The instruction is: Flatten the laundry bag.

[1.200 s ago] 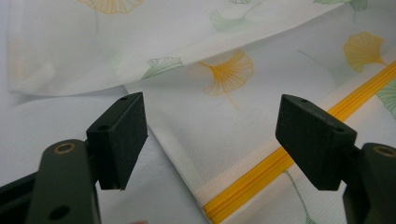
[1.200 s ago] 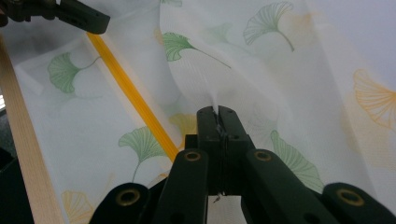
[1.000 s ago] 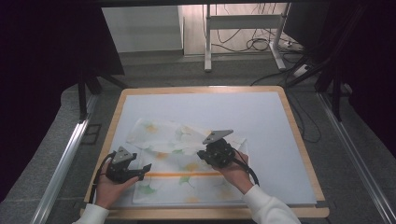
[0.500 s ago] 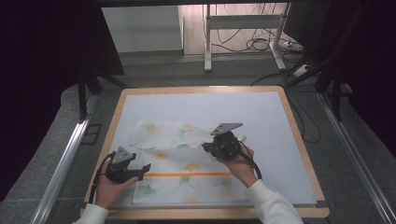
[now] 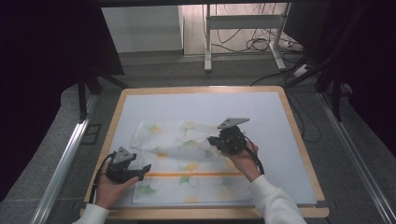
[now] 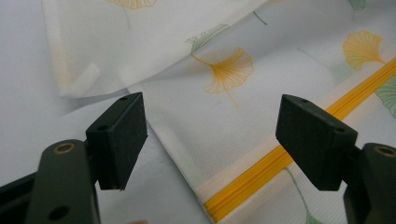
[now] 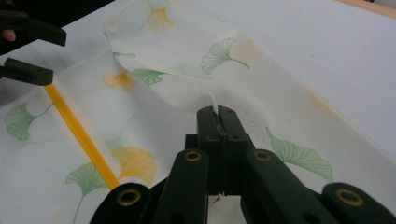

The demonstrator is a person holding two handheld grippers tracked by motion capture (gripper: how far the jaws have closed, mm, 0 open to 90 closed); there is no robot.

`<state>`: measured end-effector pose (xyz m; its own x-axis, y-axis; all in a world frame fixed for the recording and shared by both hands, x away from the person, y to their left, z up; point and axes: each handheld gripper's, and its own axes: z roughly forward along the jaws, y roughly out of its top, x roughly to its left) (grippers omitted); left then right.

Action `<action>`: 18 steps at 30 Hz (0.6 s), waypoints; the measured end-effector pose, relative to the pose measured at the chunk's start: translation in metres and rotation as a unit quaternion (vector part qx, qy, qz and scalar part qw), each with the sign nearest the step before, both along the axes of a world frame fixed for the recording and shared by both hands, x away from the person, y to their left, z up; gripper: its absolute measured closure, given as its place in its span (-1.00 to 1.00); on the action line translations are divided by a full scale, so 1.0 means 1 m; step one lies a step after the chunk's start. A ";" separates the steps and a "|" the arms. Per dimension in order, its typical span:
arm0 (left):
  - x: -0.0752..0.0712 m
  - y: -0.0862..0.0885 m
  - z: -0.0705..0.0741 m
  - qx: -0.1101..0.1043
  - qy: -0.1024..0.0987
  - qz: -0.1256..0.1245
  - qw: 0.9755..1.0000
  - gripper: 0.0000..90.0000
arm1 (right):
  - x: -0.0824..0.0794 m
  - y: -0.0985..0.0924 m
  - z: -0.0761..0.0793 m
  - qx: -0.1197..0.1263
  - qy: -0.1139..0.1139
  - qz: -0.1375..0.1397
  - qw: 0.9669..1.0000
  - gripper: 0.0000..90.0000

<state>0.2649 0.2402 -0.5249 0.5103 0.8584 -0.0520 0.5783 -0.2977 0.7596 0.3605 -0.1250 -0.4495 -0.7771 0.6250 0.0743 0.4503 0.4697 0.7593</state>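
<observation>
Right claw is clamped tight on a fold of the bag, a thin white mesh pouch printed with ginkgo leaves; in the right gripper view a sliver of cloth pokes up between the closed jaws. Left claw stands wide, nothing pinched, its pads either side of the bag's near-left corner, where the zip ends.

The bag lies on the white mat that covers the bench, toward the person's side. Its far half is folded over and rumpled; the near half lies flat, with the yellow zip running across it.

By its look the bag is very light and limp. It should drape, wrinkle and slide easily over the smooth mat, and a one-point hold will probably drag the rest along rather than lift it cleanly. It is not fragile, though fine mesh could snag on a pad's edge. The best holds are likely the stitched hem and the corners, where the layers are doubled, or beside the zip, which is the one stiffer line. A pinch in mid-panel may catch only the top layer.

Little stands in the way: the mat around the bag is bare. Each claw's trailing cable is the main thing that could brush the cloth. Beyond the bench are a metal stand and floor cables, well apart.
</observation>
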 end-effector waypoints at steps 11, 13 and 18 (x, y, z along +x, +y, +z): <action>0.000 0.000 0.000 0.003 0.000 -0.004 1.000 -0.46 | 0.016 -0.014 0.000 0.008 0.020 -0.014 1.000 0.98; 0.000 0.000 0.000 0.003 0.000 -0.004 1.000 -0.46 | 0.019 -0.016 0.000 0.010 0.020 -0.017 1.000 0.98; 0.000 0.000 0.000 0.003 -0.001 -0.003 1.000 -0.46 | 0.024 -0.022 0.002 0.018 0.019 -0.026 0.999 0.98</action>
<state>0.2647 0.2402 -0.5247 0.5150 0.8559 -0.0463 0.5749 -0.3048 0.7593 0.3842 -0.1471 -0.4476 -0.7394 0.6611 0.1273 0.5030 0.4168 0.7571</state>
